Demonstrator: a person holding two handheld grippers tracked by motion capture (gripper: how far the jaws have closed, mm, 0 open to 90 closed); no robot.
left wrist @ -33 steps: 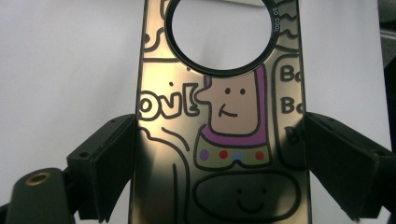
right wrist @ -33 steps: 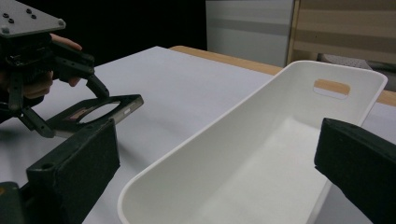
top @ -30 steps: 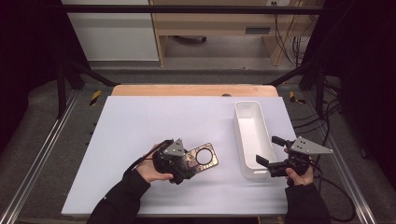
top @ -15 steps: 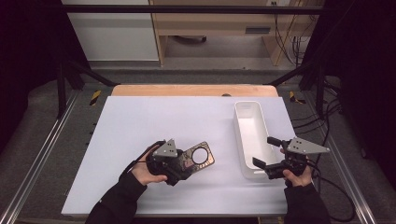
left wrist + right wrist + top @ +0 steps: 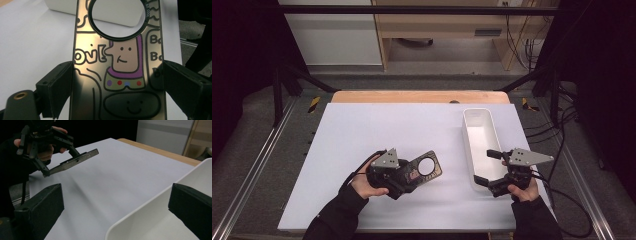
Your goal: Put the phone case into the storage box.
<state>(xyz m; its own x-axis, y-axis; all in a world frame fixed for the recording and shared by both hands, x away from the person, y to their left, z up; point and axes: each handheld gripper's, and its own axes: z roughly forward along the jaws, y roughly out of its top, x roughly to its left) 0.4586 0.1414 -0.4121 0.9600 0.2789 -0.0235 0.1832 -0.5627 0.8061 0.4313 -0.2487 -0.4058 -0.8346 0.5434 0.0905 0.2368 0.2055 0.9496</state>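
Observation:
A shiny phone case (image 5: 426, 169) with a cartoon figure and a round ring hole is held by its long edges in my left gripper (image 5: 408, 176), which is shut on it. In the left gripper view the phone case (image 5: 117, 62) spans the gap between the black pads (image 5: 58, 85). The right gripper view shows the phone case (image 5: 72, 161) tilted and lifted off the white table. My right gripper (image 5: 485, 167) stands open at the near end of the long white tray (image 5: 476, 120). The tray's near corner (image 5: 150, 217) lies between its jaws.
The white table sheet (image 5: 377, 130) stretches wide to the left and behind the case. A wooden edge (image 5: 412, 96) runs along the far side. Metal rails (image 5: 257, 165) flank the table, and cables trail off at the right (image 5: 562, 200).
My right gripper has moved left, closer to the tray's near end. The left gripper and the phone case have shifted slightly left.

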